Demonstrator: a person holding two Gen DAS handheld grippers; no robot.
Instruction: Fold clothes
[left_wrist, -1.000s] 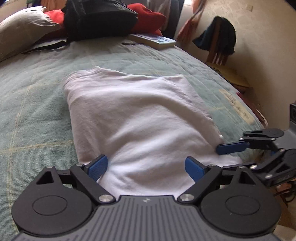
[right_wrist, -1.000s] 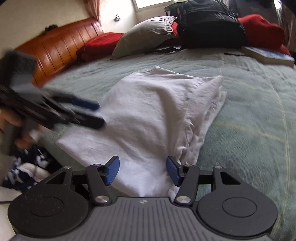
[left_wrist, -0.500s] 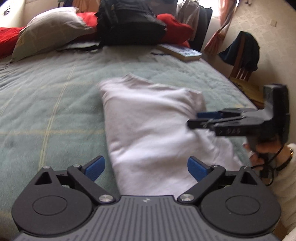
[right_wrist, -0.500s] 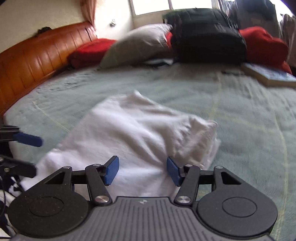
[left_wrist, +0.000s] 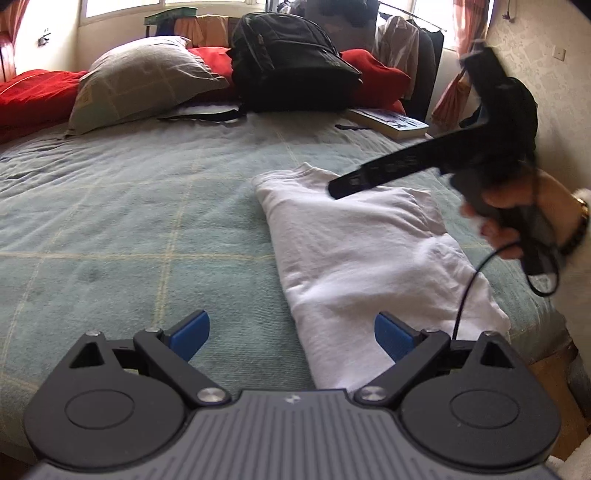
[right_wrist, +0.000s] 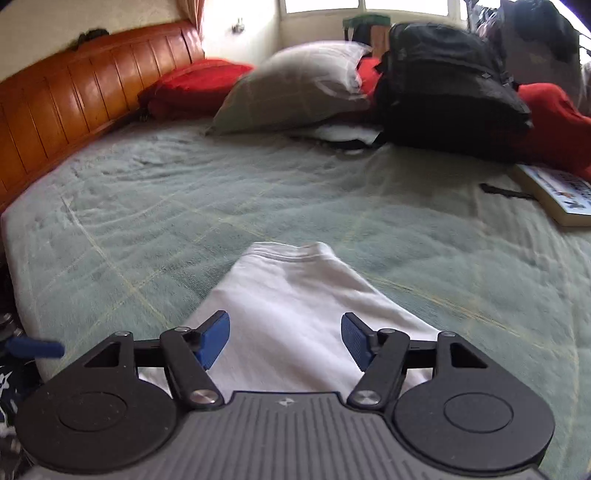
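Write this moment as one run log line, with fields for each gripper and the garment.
left gripper: open, empty | right gripper: open, empty, above garment | white garment: folded, flat on green bedspread

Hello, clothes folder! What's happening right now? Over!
Left hand-held gripper open, empty. Right hand-held gripper open, empty. White garment folded on bed. Nothing blocking.

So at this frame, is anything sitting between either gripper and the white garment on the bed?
Nothing visible. The white garment lies alone on the green bedspread. The left gripper and right gripper are both open above it, holding nothing. The backpack, pillow and book sit well beyond it.
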